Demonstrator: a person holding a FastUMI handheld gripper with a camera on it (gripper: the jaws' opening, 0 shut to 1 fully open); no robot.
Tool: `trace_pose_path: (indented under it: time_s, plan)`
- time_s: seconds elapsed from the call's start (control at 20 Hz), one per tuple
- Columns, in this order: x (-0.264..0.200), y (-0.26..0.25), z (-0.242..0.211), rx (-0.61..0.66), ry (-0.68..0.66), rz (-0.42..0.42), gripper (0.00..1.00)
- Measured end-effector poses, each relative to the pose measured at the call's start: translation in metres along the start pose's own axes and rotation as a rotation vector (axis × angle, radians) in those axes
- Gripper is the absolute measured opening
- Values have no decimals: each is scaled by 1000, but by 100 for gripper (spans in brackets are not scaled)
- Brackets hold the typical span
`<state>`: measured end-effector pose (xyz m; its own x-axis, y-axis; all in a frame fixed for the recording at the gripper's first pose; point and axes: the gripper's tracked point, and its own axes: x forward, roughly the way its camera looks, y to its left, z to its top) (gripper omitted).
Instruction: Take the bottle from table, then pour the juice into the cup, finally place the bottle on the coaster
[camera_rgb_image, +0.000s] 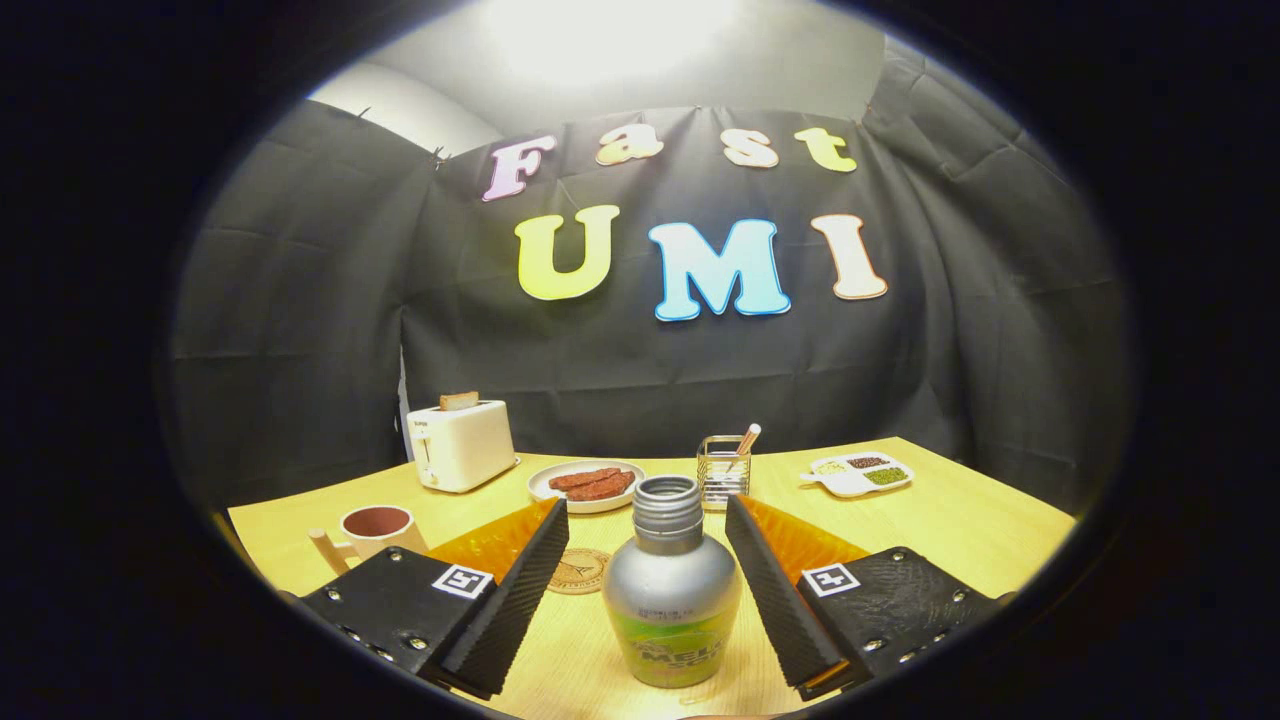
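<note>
Hand-held gripper (647, 580) stands spread wide, one finger on each side of the bottle (671, 590), neither finger touching it; a clear gap shows on both sides. That bottle stands upright on the bench (960, 530), between the fingers, its threaded neck open with no cap on.

Judging by its dull metallic sheen, it is a thin aluminium body: stiff enough to squeeze, but smooth and likely slippery, and with juice inside it will be fairly heavy and bottom-weighted. With the mouth open, any tilt or jolt on lifting could spill. Its shape swells from a narrow neck to a rounded shoulder, then runs straighter where the green label wraps it. My guess is that the best hold is on that straighter labelled part, below the shoulder, where the ribbed finger faces can sit flat; a grip on the curved shoulder could squirt the bottle downward, and one on the neck would let it swing.

Beyond the left finger stands the cup (377, 527), and the round coaster (579, 570) lies just beside the bottle, between it and the cup.
</note>
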<state>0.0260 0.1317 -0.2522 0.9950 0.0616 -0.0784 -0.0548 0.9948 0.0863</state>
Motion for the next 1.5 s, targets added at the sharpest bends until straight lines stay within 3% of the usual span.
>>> trace_pose_path:
  time_s: [0.45, 0.95, 1.0, 1.05, 1.5]
  plan:
    - [17, -10, -39, 60, 40, -58, 97]
    - [26, -5, -53, 69, 46, -37, 96]
    - [26, -5, -53, 65, 43, -26, 85]
    - [27, -1, -54, 61, 46, -13, 85]
    - [39, 35, -27, -186, 31, -4, 82]
